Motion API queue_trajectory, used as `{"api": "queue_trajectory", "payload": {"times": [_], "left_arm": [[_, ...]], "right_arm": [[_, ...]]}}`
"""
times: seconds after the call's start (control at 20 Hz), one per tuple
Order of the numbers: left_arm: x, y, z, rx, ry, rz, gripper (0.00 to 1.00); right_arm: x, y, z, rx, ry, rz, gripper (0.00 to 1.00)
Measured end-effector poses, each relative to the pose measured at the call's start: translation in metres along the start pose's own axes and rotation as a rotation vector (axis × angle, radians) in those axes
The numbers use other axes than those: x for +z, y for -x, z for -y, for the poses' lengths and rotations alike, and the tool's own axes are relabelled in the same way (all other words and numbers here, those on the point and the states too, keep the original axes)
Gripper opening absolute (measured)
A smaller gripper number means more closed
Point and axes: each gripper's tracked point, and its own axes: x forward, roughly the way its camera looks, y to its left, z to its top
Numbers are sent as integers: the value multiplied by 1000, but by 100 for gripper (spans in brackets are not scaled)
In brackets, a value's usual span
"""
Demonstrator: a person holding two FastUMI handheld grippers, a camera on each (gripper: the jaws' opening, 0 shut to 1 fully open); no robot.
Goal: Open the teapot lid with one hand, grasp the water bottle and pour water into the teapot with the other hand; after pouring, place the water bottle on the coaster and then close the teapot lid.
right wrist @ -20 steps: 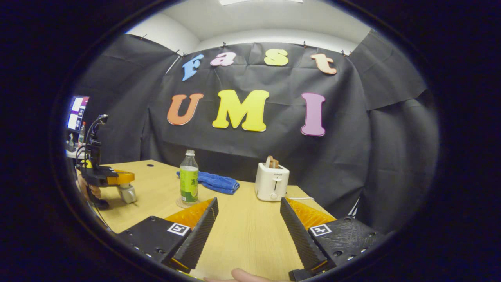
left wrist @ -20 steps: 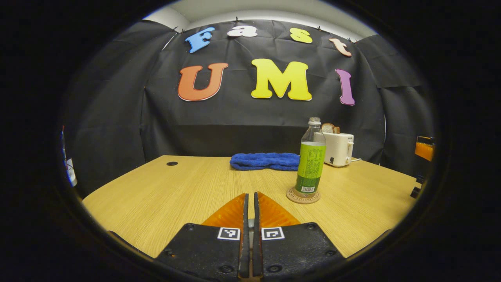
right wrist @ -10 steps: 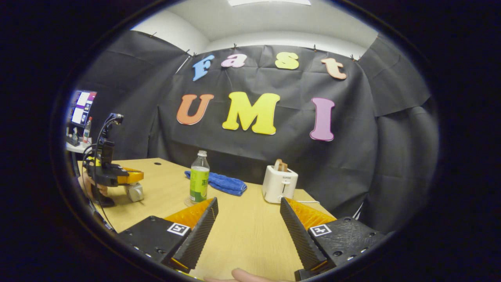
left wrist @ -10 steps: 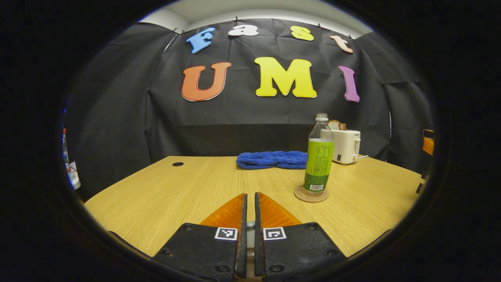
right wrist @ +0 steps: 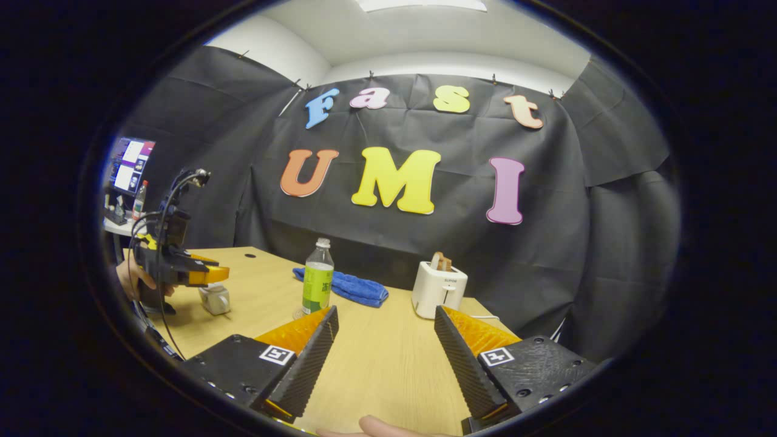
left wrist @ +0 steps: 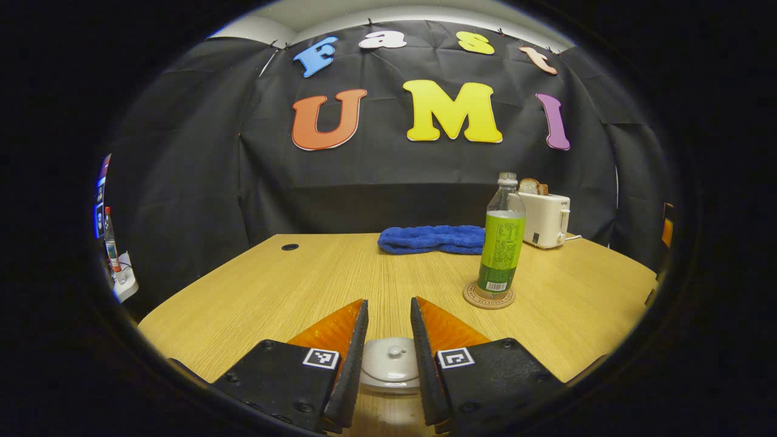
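White glazed ceramic, by the look: teapot lid (left wrist: 390, 363) with small round knob (left wrist: 395, 351) on top, seated on the teapot, low on the near part of the wooden table (left wrist: 291, 291). Seen just below and between the fingers of the left gripper (left wrist: 389, 309), which stands partly open with nothing held; no touch on the knob. Probably light but hard, smooth and breakable, so best taken by the knob with a straight, gentle pinch, then lifted without tilt. Likely slippery under too weak a grip, and easy to chip if dropped back on the rim.

Farther right on the table, clear plastic water bottle (left wrist: 502, 243) with green label, upright on the round cork coaster (left wrist: 488, 297). Seems light and a little soft in the wall; better gripped around the labelled middle. Right gripper (right wrist: 386, 328) wide open and empty, well apart from the bottle. Behind the bottle, folded blue towel (left wrist: 432, 239) and white toaster (left wrist: 545, 218) with bread in its slot
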Motion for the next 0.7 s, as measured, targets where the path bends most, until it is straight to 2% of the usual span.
{"api": "queue_trajectory", "payload": {"times": [0.1,0.15,0.2,0.3,0.35,0.4,0.5,0.55,0.6,0.7], "left_arm": [[13,14,7,-4,-7,-9,48],[23,24,6,16,-26,2,56],[34,32,6,25,-43,17,57],[47,53,18,4,-48,24,58],[56,64,23,-6,-43,36,71],[67,76,26,-8,-33,57,79],[79,98,25,11,-23,83,90],[81,109,25,26,-14,80,100],[83,120,29,25,-10,81,98],[91,140,34,8,-10,106,98]], "right_arm": [[4,2,-4,6,-5,8,97],[7,3,-6,9,-13,15,95],[10,4,-7,12,-27,21,97],[17,8,-8,12,-59,28,95],[21,10,-6,5,-73,35,95],[25,13,-4,-4,-89,43,95],[36,20,1,-23,-140,56,95],[43,24,6,-43,-168,63,97],[48,29,10,-59,-197,71,93],[60,39,7,-59,-233,80,95]]}}
